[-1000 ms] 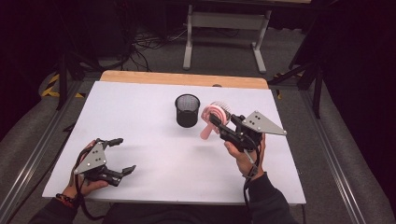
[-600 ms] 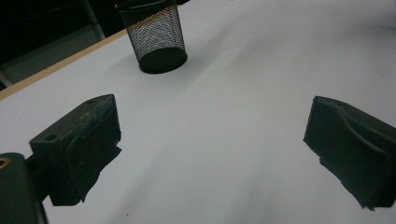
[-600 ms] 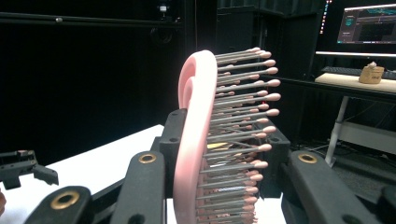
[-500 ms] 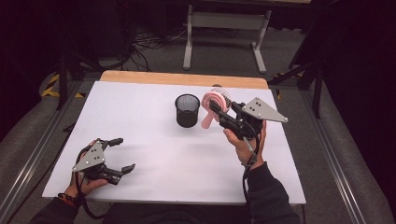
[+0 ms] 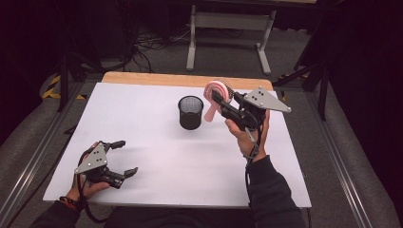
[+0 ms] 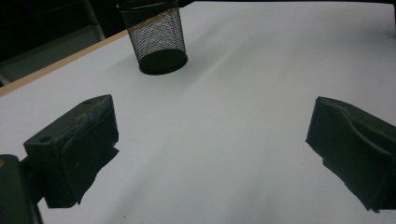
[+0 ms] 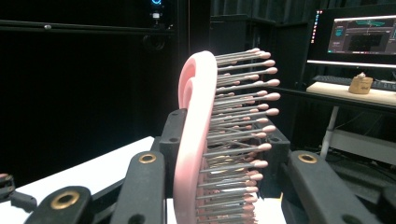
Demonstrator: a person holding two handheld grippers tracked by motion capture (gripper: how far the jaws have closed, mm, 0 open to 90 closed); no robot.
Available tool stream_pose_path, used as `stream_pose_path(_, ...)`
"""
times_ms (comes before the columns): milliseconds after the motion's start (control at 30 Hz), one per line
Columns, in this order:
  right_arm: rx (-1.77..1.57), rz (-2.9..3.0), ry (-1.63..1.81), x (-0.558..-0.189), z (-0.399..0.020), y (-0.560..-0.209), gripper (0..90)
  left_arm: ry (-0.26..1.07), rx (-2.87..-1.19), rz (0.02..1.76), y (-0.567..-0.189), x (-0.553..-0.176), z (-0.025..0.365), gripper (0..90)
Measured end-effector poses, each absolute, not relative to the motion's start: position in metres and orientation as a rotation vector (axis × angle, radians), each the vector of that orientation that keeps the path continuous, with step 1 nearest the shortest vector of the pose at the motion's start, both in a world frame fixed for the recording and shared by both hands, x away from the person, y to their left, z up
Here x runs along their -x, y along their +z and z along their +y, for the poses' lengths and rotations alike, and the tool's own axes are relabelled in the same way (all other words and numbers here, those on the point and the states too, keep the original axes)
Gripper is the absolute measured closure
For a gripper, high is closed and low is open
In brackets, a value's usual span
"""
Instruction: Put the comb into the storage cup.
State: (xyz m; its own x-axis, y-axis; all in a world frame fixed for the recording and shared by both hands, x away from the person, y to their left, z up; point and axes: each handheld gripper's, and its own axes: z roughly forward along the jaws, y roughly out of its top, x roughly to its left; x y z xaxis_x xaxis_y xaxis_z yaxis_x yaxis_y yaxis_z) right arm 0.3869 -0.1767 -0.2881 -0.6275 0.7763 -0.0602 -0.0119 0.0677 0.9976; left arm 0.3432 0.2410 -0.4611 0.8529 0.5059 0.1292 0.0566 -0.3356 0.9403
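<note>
My right gripper point(image 5: 219, 97) is shut on a pink hairbrush point(image 5: 215, 97) and holds it in the air just right of a black mesh cup point(image 5: 190, 112). In the right gripper view the hairbrush point(image 7: 198, 135) stands upright between the jaws, its bristles pointing right. The handle hangs down toward the table beside the cup. My left gripper point(image 5: 124, 157) rests near the table's front left corner, open with nothing between its fingers. The left gripper view has the mesh cup point(image 6: 156, 39) far off on the white surface.
The white table top point(image 5: 142, 128) has a wooden strip point(image 5: 157, 80) along its far edge. A metal stand point(image 5: 228, 21) is on the floor behind. In the right gripper view a monitor point(image 7: 362, 39) and a keyboard sit on a desk at the back right.
My right hand has lifted the hairbrush upward and a little farther back, beside the cup. The left gripper has stayed where it was.
</note>
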Motion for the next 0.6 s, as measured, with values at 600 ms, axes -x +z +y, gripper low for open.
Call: stream_pose_path(600, -0.784, 1.687, 1.646, -0.409, -0.162, -0.279, 62.9, 0.47, -1.873, 0.411, -0.462, -0.344, 0.24, 2.1)
